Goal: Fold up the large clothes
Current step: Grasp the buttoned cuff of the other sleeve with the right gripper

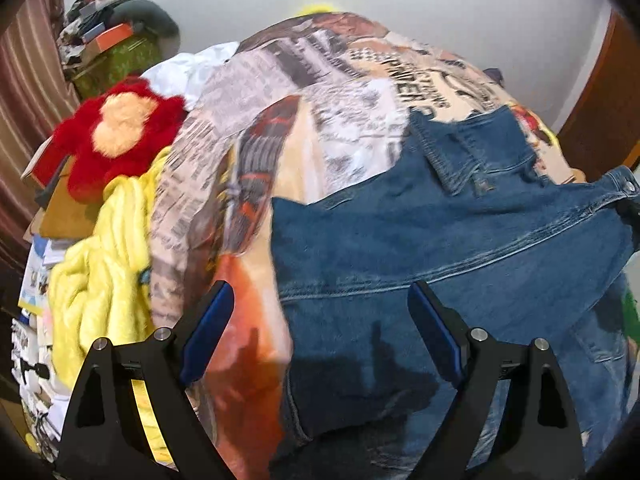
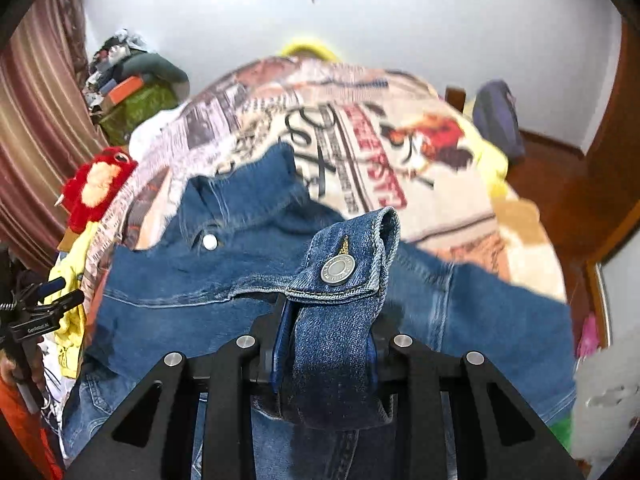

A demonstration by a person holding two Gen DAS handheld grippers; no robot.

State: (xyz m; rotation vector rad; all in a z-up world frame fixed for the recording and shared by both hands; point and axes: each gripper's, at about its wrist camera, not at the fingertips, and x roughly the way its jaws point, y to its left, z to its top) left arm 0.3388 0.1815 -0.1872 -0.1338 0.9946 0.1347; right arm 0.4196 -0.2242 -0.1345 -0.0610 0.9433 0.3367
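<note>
Printed bedspread (image 1: 340, 112) | left gripper (image 1: 320, 332) jaws apart | right gripper (image 2: 326, 344) clamps denim jacket (image 2: 200, 312) cuff (right view only)

Left wrist view: looked steeply down, close over the denim jacket (image 1: 440, 248).
Right wrist view: close above, cuff filling centre.
Shared: jacket, printed bedspread (image 1: 340, 92).
</note>
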